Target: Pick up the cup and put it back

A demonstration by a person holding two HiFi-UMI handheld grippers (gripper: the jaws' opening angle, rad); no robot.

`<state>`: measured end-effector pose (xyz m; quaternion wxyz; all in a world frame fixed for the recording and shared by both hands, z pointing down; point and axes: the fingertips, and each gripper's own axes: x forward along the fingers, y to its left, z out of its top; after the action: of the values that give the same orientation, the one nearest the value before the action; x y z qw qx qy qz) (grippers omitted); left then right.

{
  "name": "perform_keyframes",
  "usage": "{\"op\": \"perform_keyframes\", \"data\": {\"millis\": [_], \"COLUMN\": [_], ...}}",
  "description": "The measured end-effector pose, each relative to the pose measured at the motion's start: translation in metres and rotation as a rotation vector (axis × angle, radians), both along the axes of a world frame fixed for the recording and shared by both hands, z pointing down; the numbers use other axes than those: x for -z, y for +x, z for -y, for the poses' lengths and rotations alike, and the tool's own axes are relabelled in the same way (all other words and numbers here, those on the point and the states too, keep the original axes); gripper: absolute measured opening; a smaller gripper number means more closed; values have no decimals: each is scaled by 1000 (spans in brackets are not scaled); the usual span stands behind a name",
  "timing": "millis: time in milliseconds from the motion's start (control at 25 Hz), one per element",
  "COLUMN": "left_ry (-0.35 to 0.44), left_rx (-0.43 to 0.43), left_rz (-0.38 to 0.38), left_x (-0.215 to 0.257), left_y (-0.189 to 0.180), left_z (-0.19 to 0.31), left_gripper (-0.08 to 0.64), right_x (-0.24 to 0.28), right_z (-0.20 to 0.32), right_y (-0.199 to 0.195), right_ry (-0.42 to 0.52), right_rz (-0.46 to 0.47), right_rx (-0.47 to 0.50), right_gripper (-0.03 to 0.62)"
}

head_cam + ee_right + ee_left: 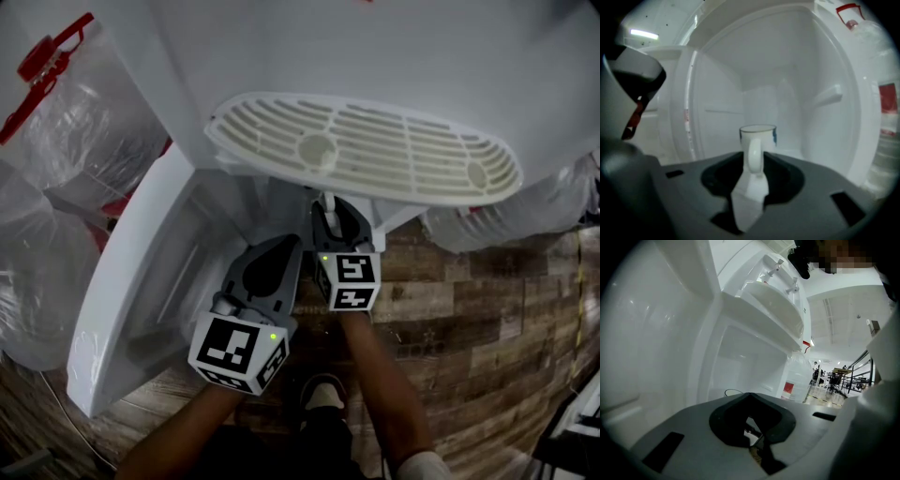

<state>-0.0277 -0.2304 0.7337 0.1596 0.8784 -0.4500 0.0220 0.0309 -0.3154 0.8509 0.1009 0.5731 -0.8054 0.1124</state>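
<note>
1. Cup [758, 133]: white and upright on the inner floor of the white cabinet [797, 61], set back from the cabinet's front edge. Its handle [753, 157] faces out of the cabinet
2. Right gripper [753, 163]: reaches into the cabinet's open compartment. Its fingers stand moderately apart with the cup's handle in the gap between them. Each pad is just beside the handle with no press evident, and the cup's weight is on the cabinet floor
3. Left gripper [750, 420]: held just outside the cabinet's opening, toward its left side. Its fingers are narrow, with only a slim slit between them and nothing in it
4. Overhead obstruction: a slotted white tray [366, 150] sits at the cabinet's top and overhangs the opening. In the head view it covers the right gripper's tips
5. Side obstruction: a moulded ledge [829, 96] juts from the cabinet's right inner wall, above the level of the cup's rim and apart from the cup
6. Door [131, 281]: stands open at the cabinet's left, close beside the left gripper
7. Surroundings: clear plastic-wrapped bundles flank the cabinet, one at its left [56, 187] and one at its right [525, 206]
8. Open room: inside the cabinet, bare white floor lies to both sides of the cup and behind it, up to the rear wall. In front of the cabinet, wood-pattern flooring [487, 309] extends to the right
</note>
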Motion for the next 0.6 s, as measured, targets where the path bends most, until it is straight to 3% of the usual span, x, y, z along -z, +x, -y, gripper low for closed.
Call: {"op": "perform_keyframes", "data": {"millis": [400, 600], "left_ry": [-7, 12], "left_rx": [5, -16], "left_rz": [-32, -16], "left_x": [12, 18], "left_y": [-3, 1], "left_z": [-5, -14], "left_gripper": [6, 6], "right_x": [29, 52], "right_z": [-29, -57], "right_y": [8, 15], "right_ry": [38, 45], "right_rz": [-45, -14], "right_rx": [-10, 3], "right_gripper": [135, 105]}}
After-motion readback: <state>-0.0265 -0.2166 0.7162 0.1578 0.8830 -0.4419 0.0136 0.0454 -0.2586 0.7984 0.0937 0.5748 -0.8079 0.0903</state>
